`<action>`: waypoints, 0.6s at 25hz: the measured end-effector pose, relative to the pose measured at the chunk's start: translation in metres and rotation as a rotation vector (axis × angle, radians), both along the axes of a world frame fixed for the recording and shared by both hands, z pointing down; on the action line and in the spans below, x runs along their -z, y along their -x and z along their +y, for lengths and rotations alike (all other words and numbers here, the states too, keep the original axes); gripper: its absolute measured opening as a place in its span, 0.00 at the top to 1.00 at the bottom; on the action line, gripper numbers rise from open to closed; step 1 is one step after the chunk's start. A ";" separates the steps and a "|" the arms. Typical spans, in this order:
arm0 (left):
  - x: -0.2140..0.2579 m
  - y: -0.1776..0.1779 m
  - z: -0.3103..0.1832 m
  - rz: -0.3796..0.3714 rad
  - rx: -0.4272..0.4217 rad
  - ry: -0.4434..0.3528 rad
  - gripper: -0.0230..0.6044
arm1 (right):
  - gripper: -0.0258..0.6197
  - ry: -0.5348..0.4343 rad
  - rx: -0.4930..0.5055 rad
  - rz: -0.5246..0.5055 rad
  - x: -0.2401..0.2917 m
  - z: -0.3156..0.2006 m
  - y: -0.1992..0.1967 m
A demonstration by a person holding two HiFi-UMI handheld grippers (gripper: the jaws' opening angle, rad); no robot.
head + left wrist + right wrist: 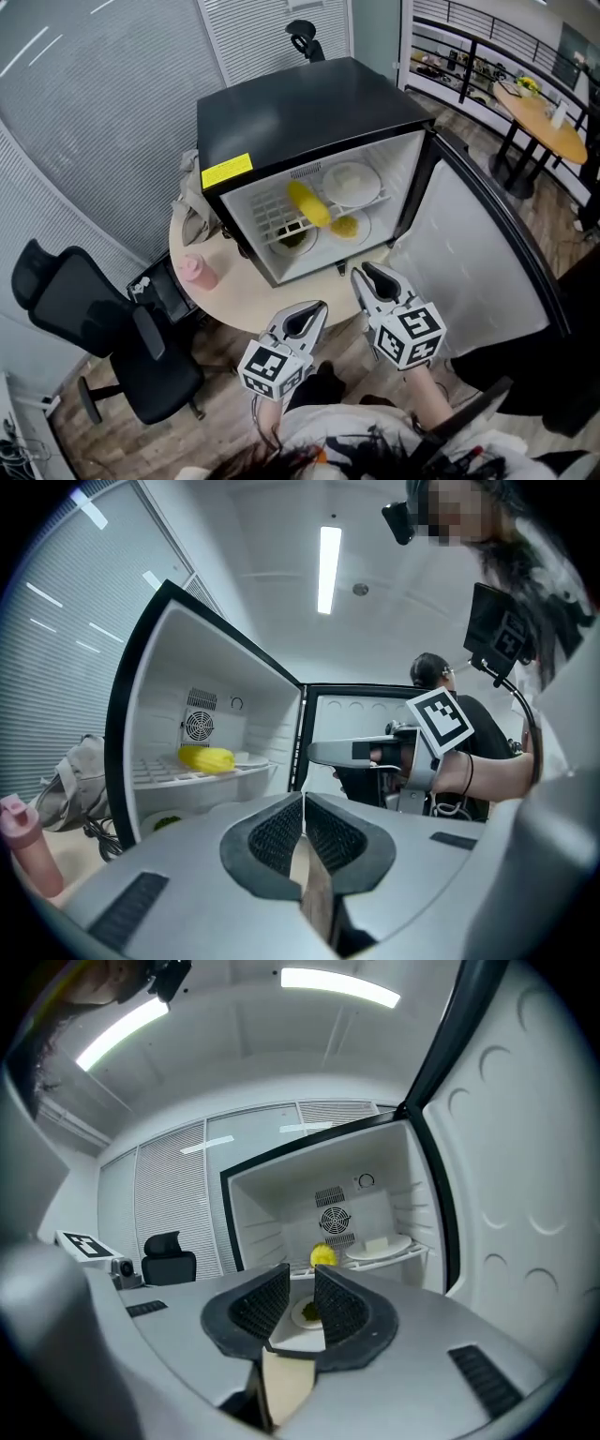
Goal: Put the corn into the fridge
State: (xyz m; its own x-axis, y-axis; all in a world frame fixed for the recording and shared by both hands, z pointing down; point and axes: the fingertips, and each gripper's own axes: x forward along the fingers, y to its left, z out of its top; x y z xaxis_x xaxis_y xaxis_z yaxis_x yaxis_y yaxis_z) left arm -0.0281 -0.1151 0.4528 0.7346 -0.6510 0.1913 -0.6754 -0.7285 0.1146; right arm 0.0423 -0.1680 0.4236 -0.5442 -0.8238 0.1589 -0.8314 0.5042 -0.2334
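Observation:
A yellow corn cob point(307, 203) lies on the wire shelf inside the open black mini fridge point(300, 117); it shows on that shelf in the left gripper view point(207, 758) and end-on in the right gripper view point(323, 1256). Both grippers hang in front of the fridge, short of the table's edge. My left gripper point(309, 315) is shut, its pads touching point(303, 803), with nothing in it. Closer to the fridge door point(478, 253), my right gripper point(370, 274) has its jaws a narrow gap apart point(301, 1288) and nothing between them.
The fridge stands on a round beige table point(234, 291). A white plate point(352, 183) shares the shelf; a bowl with something green point(292, 239) and a plate of yellow food point(347, 226) sit below. A pink bottle point(197, 270), a bag point(192, 202) and a black chair point(103, 328) are at left.

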 end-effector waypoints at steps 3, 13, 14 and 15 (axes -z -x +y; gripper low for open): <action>0.002 -0.016 0.014 -0.002 -0.005 -0.005 0.94 | 0.82 0.008 -0.011 -0.007 -0.002 0.019 -0.020; -0.002 -0.071 0.076 -0.010 -0.031 0.002 0.94 | 0.85 0.049 0.007 -0.006 -0.019 0.091 -0.060; -0.003 -0.075 0.084 -0.011 -0.031 0.004 0.94 | 0.85 0.053 0.012 -0.006 -0.021 0.099 -0.062; -0.004 -0.078 0.092 -0.013 -0.030 0.006 0.94 | 0.86 0.056 0.019 -0.006 -0.022 0.106 -0.063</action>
